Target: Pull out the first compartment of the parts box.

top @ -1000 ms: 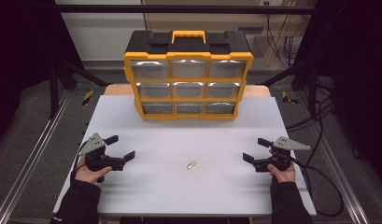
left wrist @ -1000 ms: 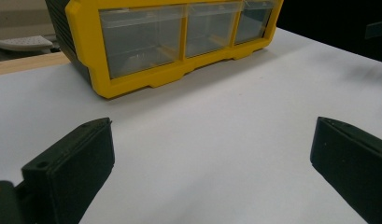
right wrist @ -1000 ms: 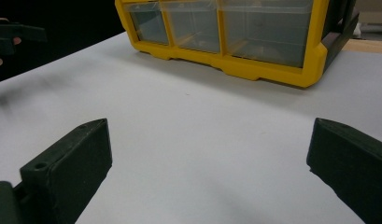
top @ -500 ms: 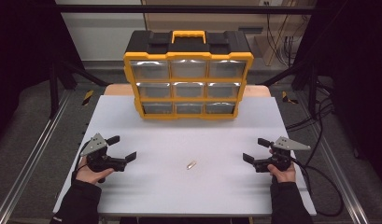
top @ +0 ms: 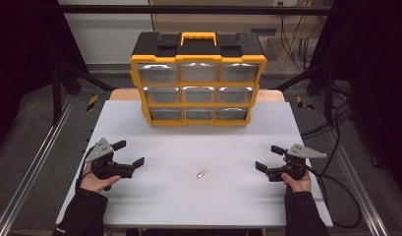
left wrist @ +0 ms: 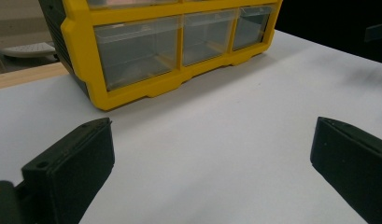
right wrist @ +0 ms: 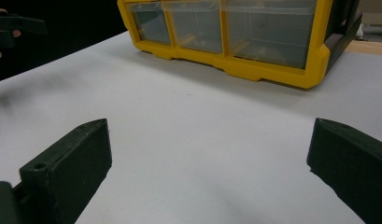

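A yellow and black drawer organizer [top: 198, 81] with clear drawers stands at the back of the white table [top: 198, 147]. Its lower drawers show in the left gripper view [left wrist: 170, 46] and in the right gripper view [right wrist: 235, 37]. A small tan piece [top: 201, 173] lies on the table's front middle. My left gripper [top: 129, 153] rests at the front left, open, nothing between its jaws. My right gripper [top: 269, 157] rests at the front right, open and empty too. Both point toward the middle, each well apart from the small piece.
Metal rails run along both sides of the table. Cables [top: 336, 187] trail off the right side behind my right hand. A wooden board edge [top: 121, 94] shows behind the organizer. The other hand's gripper [right wrist: 11, 28] appears at the far left of the right gripper view.
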{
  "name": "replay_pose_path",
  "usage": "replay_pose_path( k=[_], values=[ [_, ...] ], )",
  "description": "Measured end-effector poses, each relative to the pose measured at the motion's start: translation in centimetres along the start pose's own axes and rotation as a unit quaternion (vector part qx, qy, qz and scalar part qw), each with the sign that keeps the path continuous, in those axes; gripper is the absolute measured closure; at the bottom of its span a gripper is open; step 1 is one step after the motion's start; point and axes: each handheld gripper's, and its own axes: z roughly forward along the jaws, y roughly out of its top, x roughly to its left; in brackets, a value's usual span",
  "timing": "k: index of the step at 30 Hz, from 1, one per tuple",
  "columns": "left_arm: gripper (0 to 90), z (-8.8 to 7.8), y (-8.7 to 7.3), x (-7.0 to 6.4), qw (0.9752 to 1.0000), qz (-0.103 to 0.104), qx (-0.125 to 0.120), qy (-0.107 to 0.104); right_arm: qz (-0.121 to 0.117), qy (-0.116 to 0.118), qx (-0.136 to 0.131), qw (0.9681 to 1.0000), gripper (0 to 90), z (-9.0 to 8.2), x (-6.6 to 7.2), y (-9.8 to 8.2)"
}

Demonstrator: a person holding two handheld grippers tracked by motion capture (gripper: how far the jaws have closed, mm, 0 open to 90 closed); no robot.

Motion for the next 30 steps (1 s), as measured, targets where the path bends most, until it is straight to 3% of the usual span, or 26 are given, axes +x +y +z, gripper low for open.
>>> replay_pose_path(
  k=[30],
  values=[
    [0.0,0.3,2.1,-0.5,0.9999,0.013,0.001,-0.001,-0.002,-0.001,0.002,1.0000,0.7,0.1,0.1,0.0]
  ],
)
